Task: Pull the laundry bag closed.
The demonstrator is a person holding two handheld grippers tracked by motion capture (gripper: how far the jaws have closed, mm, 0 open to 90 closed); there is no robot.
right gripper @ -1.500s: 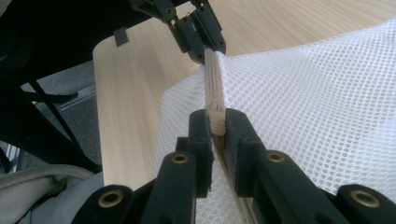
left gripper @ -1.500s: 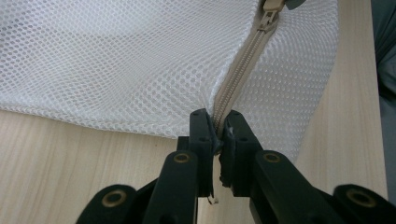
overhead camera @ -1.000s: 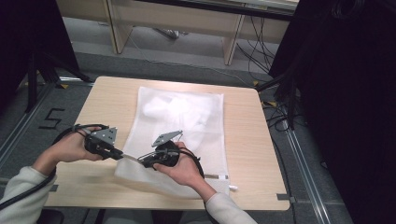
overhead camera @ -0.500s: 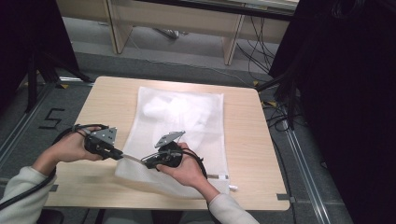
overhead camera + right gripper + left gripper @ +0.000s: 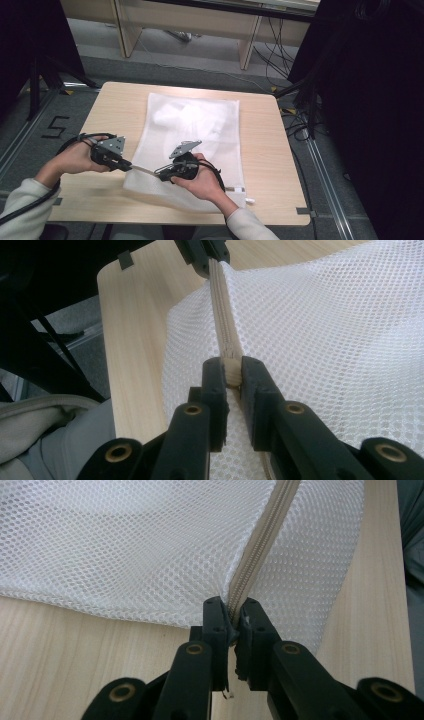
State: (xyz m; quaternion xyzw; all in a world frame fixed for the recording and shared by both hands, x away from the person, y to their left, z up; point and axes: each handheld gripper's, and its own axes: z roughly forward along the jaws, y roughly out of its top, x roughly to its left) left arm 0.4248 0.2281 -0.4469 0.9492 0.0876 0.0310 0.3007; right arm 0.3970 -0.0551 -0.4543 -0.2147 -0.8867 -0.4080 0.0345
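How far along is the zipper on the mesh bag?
Done: both grips are set. In hand: left gripper pinches the zipper end at the mesh bag's edge; right gripper clamps it further along, holding it taut. Left: running the zipper; how far it has run, I can't tell.

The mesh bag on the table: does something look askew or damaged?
Nothing looks damaged. The white mesh bag lies flat on the table, except its near edge, where the left gripper and right gripper pinch the zipper strip and lift it taut.
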